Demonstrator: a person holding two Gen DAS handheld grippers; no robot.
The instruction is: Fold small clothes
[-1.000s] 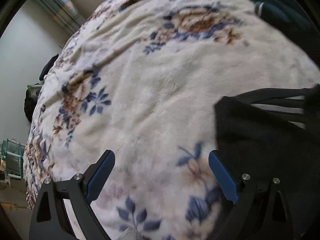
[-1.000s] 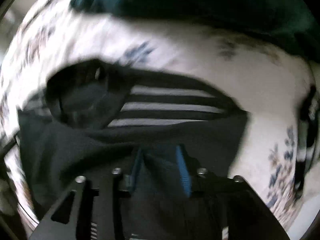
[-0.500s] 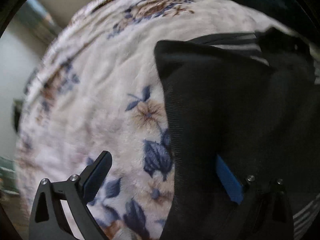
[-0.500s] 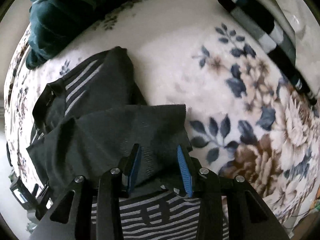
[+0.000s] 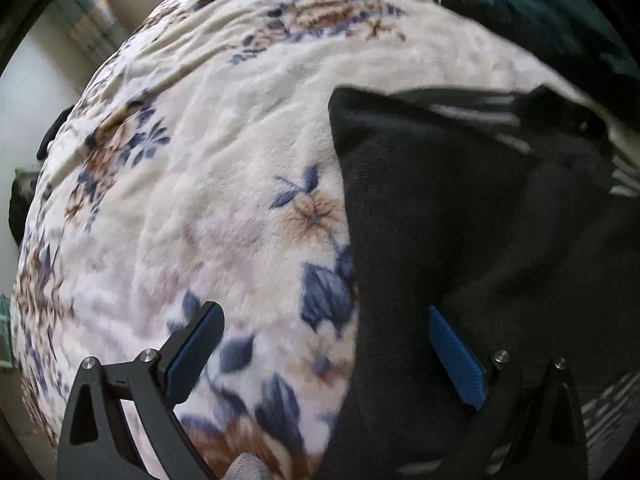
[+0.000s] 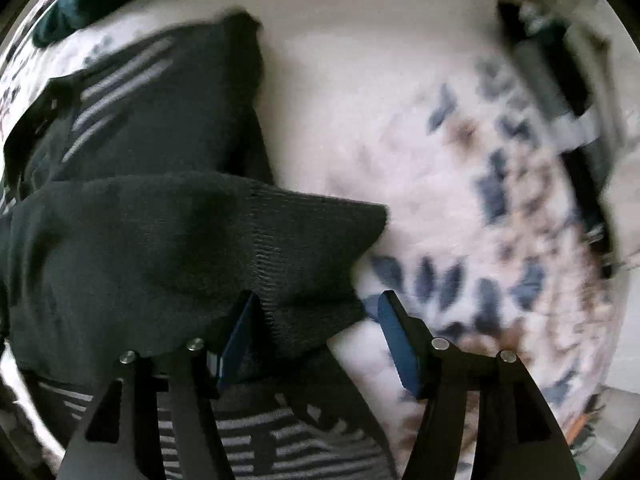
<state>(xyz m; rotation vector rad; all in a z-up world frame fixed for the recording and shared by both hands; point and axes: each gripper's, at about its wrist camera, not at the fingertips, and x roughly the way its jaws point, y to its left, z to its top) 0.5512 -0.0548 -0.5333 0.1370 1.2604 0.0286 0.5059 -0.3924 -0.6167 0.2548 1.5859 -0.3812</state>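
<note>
Left gripper [image 5: 326,350]: jaws standing wide apart, nothing clamped between them. Left pad hanging over the blanket; right pad [image 5: 456,360] sitting against the near-left part of the black fabric, edge of the cloth running between the two fingers.

Right gripper [image 6: 316,336]: jaws parted about halfway, not clamping. Left pad [image 6: 236,344] tucked under or against the near hem of the folded flap, right pad [image 6: 400,344] hanging over bare blanket just right of the cloth. Whether the cloth is resting on the left finger, cannot tell.

Garment: black striped garment [image 6: 132,240] lying on the blanket, left half of the right wrist view; a dark knit flap doubled over on top, its corner pointing right. Grey stripes showing at the far left part and again at the near edge under the gripper. In the left wrist view the same garment [image 5: 500,220] filling the right side.

Surface: cream floral blanket [image 5: 208,184] with blue and brown flowers.

Other cloth: dark teal garment [image 5: 532,12] bunching at the far right of the left wrist view, just beyond the black one.

Far right, right wrist view: black-and-grey striped item [image 6: 560,76] lying on the blanket, well apart from the garment, blurred.
</note>
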